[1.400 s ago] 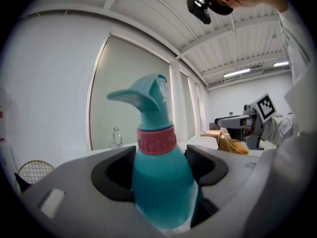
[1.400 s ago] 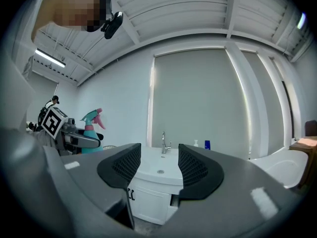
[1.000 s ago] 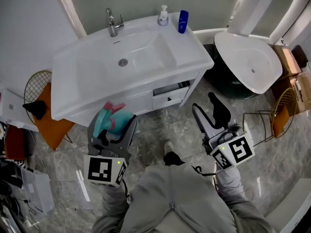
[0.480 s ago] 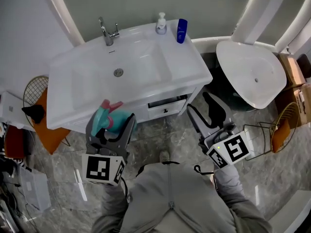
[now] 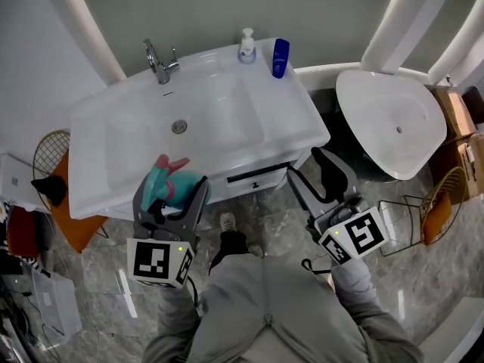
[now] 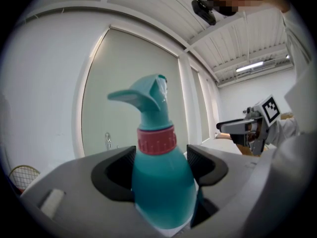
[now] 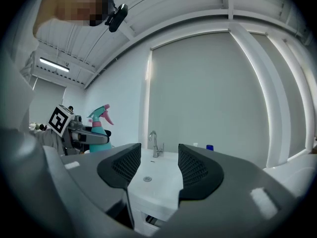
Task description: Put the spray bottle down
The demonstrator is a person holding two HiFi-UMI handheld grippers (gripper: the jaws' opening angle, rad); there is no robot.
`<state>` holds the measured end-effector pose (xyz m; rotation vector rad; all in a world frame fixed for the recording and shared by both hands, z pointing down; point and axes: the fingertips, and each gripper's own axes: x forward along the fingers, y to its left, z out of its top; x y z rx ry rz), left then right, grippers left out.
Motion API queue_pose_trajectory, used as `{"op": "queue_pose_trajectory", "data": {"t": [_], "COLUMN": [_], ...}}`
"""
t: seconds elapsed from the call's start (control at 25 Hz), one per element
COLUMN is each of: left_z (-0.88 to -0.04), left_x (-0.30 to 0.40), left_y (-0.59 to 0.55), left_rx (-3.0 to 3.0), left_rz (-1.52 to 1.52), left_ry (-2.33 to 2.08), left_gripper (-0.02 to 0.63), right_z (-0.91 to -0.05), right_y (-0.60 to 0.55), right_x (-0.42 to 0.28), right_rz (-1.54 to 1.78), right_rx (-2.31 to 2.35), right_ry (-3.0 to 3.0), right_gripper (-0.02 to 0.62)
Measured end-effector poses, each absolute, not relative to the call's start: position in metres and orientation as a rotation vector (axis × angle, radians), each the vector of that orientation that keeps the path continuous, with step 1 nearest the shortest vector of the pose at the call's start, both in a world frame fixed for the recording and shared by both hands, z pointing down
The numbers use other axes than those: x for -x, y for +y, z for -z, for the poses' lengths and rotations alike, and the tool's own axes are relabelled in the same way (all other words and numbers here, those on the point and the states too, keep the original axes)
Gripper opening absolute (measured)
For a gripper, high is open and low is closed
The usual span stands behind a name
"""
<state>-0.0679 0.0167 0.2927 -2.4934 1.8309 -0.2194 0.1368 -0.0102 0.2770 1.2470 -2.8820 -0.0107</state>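
Note:
A teal spray bottle (image 5: 168,188) with a pink collar and trigger stands upright between the jaws of my left gripper (image 5: 172,197), which is shut on it, in front of the white vanity's front edge. In the left gripper view the spray bottle (image 6: 161,182) fills the gap between the jaws. My right gripper (image 5: 320,176) is held open and empty to the right of the vanity's front corner. In the right gripper view its jaws stand apart and frame the basin (image 7: 151,175), with the spray bottle (image 7: 100,120) far left.
The white vanity (image 5: 295,123) has a sink, a faucet (image 5: 157,60), a soap dispenser (image 5: 246,45) and a blue bottle (image 5: 280,57) at the back. A drawer (image 5: 257,178) is slightly open. A white toilet (image 5: 389,119) stands at right, wire baskets (image 5: 440,206) at both sides.
The person has stepped nearer the vanity, so it sits lower in the head view. Both grippers keep their poses; the left still holds the bottle.

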Motion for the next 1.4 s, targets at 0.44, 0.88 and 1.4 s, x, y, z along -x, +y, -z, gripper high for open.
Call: {"op": "queue_pose_trajectory", "data": {"t": [0.44, 0.88, 1.4], "left_z": [-0.300, -0.317, -0.350], "left_x": [0.079, 0.094, 0.097], "left_y": [-0.095, -0.191, -0.283], "left_rx": [2.576, 2.668, 2.738], "left_rz": [0.224, 0.246, 0.315], "left_ry": [1.703, 1.643, 1.587], "left_gripper": [0.373, 0.373, 0.373], "right_z": [-0.281, -0.289, -0.306], "right_y": [-0.097, -0.164, -0.224], "right_x": [-0.121, -0.106, -0.100], "right_rz": [0.004, -0.037, -0.081], "right_rx": [-1.344, -1.416, -1.481], "right_ry": [-2.824, -2.746, -2.682], "right_gripper": [0.216, 0.216, 0.216]}}
